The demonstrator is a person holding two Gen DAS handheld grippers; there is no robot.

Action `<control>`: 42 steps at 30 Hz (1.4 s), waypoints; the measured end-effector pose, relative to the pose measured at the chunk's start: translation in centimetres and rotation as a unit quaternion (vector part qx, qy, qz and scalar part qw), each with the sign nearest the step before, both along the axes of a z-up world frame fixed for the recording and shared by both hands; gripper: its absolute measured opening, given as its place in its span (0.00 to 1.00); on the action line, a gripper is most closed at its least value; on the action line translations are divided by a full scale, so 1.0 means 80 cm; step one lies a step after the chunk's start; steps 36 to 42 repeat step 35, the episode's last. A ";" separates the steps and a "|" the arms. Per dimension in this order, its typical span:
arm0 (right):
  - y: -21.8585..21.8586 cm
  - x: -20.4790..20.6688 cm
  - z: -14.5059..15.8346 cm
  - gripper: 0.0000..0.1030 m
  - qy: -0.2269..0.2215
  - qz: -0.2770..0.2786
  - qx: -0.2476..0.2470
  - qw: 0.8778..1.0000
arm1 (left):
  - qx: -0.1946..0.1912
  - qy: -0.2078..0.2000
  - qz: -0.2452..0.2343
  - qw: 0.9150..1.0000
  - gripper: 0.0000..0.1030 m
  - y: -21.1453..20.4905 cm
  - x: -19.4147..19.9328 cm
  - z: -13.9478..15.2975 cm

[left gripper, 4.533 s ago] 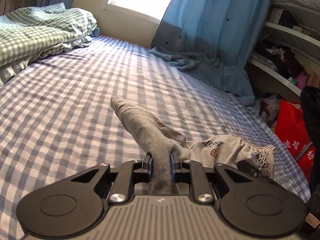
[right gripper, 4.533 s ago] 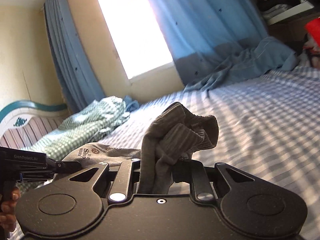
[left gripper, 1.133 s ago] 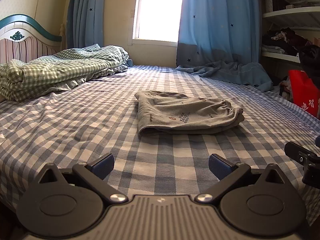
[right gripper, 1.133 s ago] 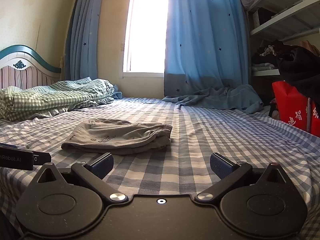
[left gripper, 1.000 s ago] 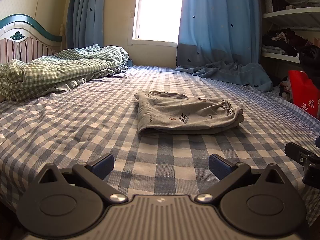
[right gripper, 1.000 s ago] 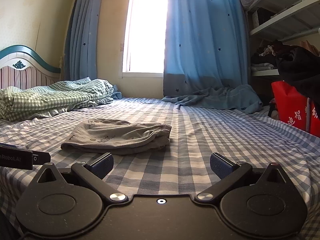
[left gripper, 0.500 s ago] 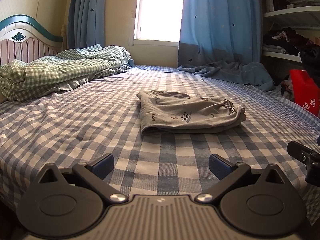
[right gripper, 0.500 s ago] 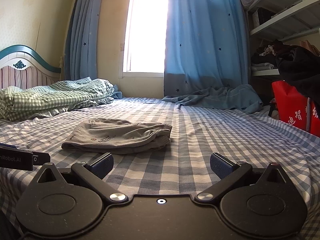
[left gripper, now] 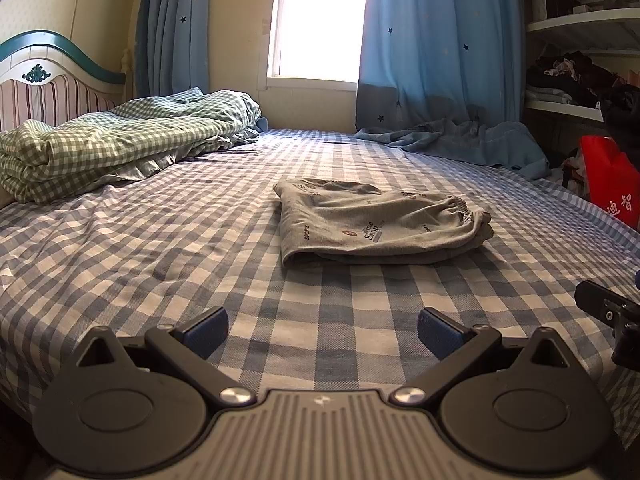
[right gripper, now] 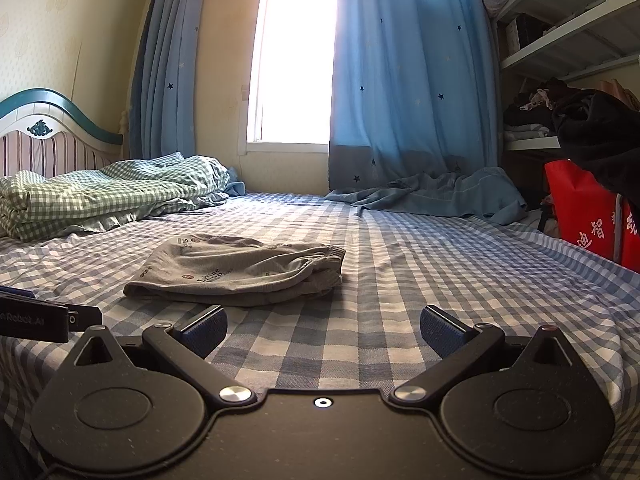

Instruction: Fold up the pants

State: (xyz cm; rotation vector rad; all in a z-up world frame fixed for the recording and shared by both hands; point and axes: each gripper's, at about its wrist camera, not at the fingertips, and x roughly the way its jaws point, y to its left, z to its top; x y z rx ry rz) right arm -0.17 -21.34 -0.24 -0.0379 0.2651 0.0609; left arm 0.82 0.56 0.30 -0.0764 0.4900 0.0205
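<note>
We hold both tools low at the near edge of the bed (left gripper: pixel 152 240), clear of the cloth. Left gripper (left gripper: pixel 322 330): jaws spread wide, nothing between the blue pads (left gripper: pixel 208 326). Right gripper (right gripper: pixel 323 330): same, wide apart and holding nothing.

The pants (left gripper: pixel 376 220) lie folded into a flat grey bundle mid-bed on the blue checked sheet, well ahead of both grippers and touching neither. Elastic waistband end points right, folded edge left, printed lettering on top.

View differences:
- Left wrist view puts the pants (right gripper: pixel 240 276) nearly centred; right wrist view has them left of centre, since we look from further right.
- Left wrist view catches the tip of the right gripper's body at its right edge; right wrist view catches the left tool's labelled side bar at its left edge.
- Right wrist view shows more of the shelves (right gripper: pixel 568 40) and a dark garment (right gripper: pixel 600 136) hanging over the red bag (right gripper: pixel 580 208); in the left wrist view only part of the bag (left gripper: pixel 612 178) shows.
- Both show the green checked duvet (left gripper: pixel 120 140) bunched by the headboard (left gripper: pixel 52 80), the window (left gripper: pixel 320 20), blue star curtains (left gripper: pixel 440 40) and a blue cloth (left gripper: pixel 460 140) heaped at the far right of the bed.

Containers: shelves hold stacked and piled clothes, details too small to tell. What is inside the red bag, we cannot tell.
</note>
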 end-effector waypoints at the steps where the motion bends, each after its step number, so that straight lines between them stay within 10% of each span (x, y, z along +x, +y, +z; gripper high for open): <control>1: 0.000 -0.001 -0.001 0.99 0.000 0.000 0.000 1.000 | 0.000 0.000 0.000 1.000 1.00 -0.001 0.000 0.000; 42: -0.001 -0.003 0.000 0.99 0.001 0.006 -0.004 1.000 | 0.000 0.020 0.009 1.000 1.00 0.001 0.008 0.007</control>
